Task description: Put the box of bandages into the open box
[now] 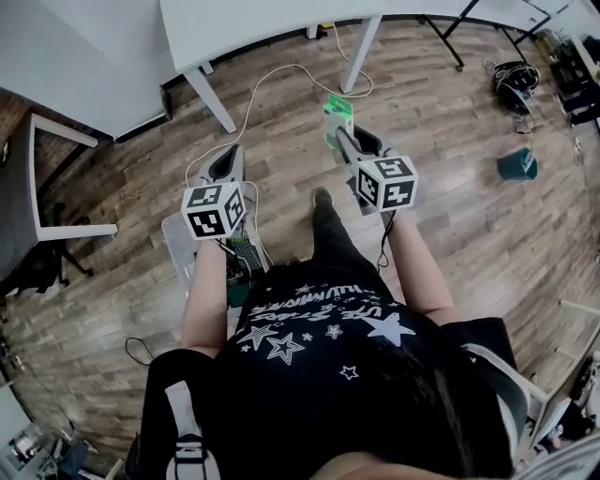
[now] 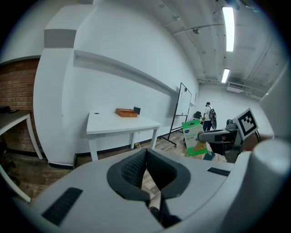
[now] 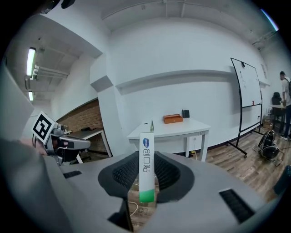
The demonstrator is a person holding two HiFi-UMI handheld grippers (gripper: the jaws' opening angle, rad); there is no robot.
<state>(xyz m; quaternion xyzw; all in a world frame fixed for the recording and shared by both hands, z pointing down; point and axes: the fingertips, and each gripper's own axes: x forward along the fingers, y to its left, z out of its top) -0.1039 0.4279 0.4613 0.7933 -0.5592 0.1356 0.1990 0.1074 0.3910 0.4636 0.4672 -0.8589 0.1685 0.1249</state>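
Observation:
The green and white box of bandages (image 1: 337, 117) stands upright in my right gripper (image 1: 343, 141), held out over the wooden floor. In the right gripper view the box's narrow edge (image 3: 146, 166) is clamped between the dark pads of that gripper (image 3: 146, 175). The left gripper view shows the same box (image 2: 193, 136) off to the right. My left gripper (image 1: 228, 161) is beside it to the left, jaws closed with nothing held (image 2: 145, 154). A pale box-like thing (image 1: 175, 239) lies under my left arm, mostly hidden.
A white table (image 1: 281, 28) stands ahead, with a cable (image 1: 272, 80) trailing across the floor. A teal object (image 1: 517, 165) lies to the right and a chair frame (image 1: 37, 187) to the left. An orange box (image 2: 126, 112), a whiteboard (image 2: 184, 102) and a distant person (image 2: 208, 116) are farther off.

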